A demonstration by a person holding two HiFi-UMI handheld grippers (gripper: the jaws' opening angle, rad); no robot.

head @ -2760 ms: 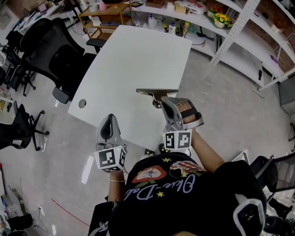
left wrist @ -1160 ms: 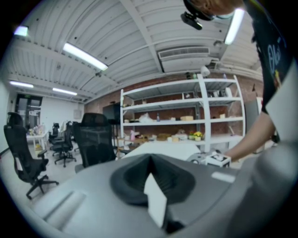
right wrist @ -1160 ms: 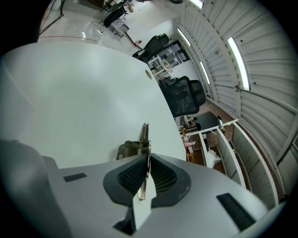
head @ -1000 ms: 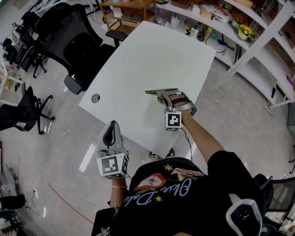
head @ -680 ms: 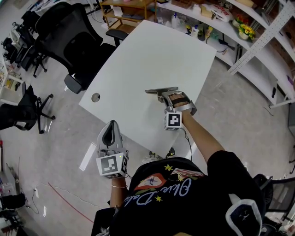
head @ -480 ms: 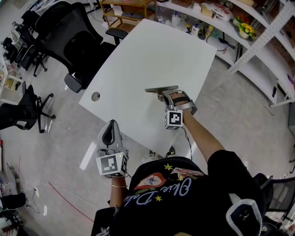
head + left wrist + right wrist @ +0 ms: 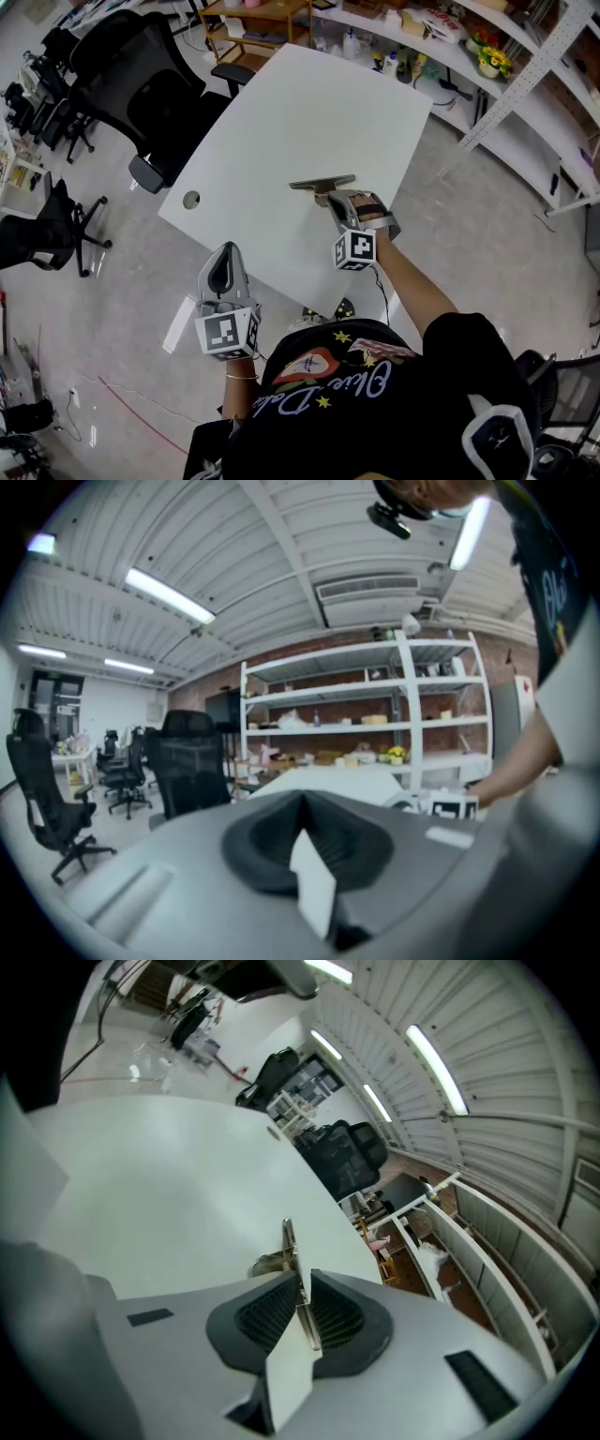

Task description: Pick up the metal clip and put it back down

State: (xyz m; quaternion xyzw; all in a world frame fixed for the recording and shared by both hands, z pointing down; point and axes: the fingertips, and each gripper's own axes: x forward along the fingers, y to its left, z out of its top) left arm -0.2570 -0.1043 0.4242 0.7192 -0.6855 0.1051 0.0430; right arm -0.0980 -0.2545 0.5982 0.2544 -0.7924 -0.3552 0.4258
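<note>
The metal clip (image 7: pixel 322 183), a flat silver bar with a sprung handle, lies on the white table (image 7: pixel 281 103) near its right front part. My right gripper (image 7: pixel 339 199) is just behind it, low over the table. In the right gripper view the clip's thin handle (image 7: pixel 286 1246) stands between the dark pads (image 7: pixel 265 1312) of the right gripper (image 7: pixel 302 1293). The jaws are opening, and a thin gap shows beside the handle. My left gripper (image 7: pixel 223 255) hangs off the table's front edge over the floor. In its own view the left gripper (image 7: pixel 302 808) is shut on nothing.
A round cable hole (image 7: pixel 191 200) marks the table's left corner. Black office chairs (image 7: pixel 131 84) crowd the left side, a wooden trolley (image 7: pixel 253 19) stands behind the table, and white shelving (image 7: pixel 487 66) with small goods runs along the right. Grey floor surrounds the table.
The right gripper carried the clip from near the table's front edge further onto the table and down. In the last half second its marker cube drew slightly back toward me. The left gripper stayed put.
</note>
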